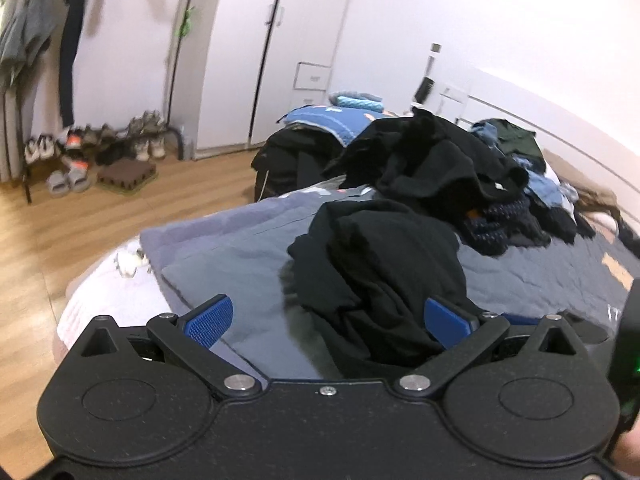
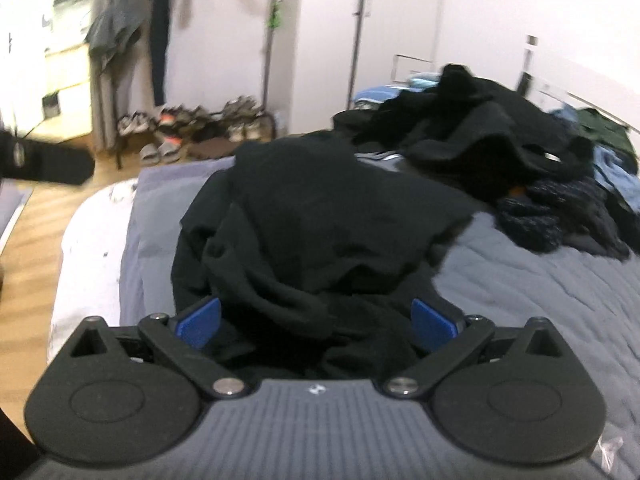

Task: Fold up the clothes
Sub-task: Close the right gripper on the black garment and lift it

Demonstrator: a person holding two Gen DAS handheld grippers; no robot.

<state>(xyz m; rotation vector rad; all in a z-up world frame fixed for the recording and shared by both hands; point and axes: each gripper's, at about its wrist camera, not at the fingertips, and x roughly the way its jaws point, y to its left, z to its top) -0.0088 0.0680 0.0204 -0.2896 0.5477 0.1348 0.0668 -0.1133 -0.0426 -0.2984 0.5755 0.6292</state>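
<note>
Currently, both grippers are positioned over a bed covered with a grey-blue quilt (image 1: pixel 236 248), and both stand with their jaws spread wide.

Left gripper (image 1: pixel 328 320): the 2 blue pads (image 1: pixel 210 320) are far apart. A crumpled black garment (image 1: pixel 380 264) lies on the quilt directly ahead, and its near end reaches back between the fingers on the right-hand side, next to the right pad. The pads do not clamp the fabric.

Right gripper (image 2: pixel 316 322): the blue pads (image 2: pixel 200 322) are likewise spread, released. The black garment (image 2: pixel 320 216) fills the space between and ahead of the fingers, bunched in folds. Contact between the pads and the cloth cannot be confirmed; neither pad presses the fabric.

Task item location: the black garment sits near the foot corner of the bed, on the quilt, apart from a larger pile of dark clothes (image 1: pixel 432 160) farther up the bed.

Surroundings: a row of shoes (image 1: pixel 96 144) stands on the wooden floor (image 1: pixel 80 220) by the wall, beneath hanging clothes (image 1: pixel 28 28). White wardrobe doors (image 1: pixel 248 52) stand behind the bed.
</note>
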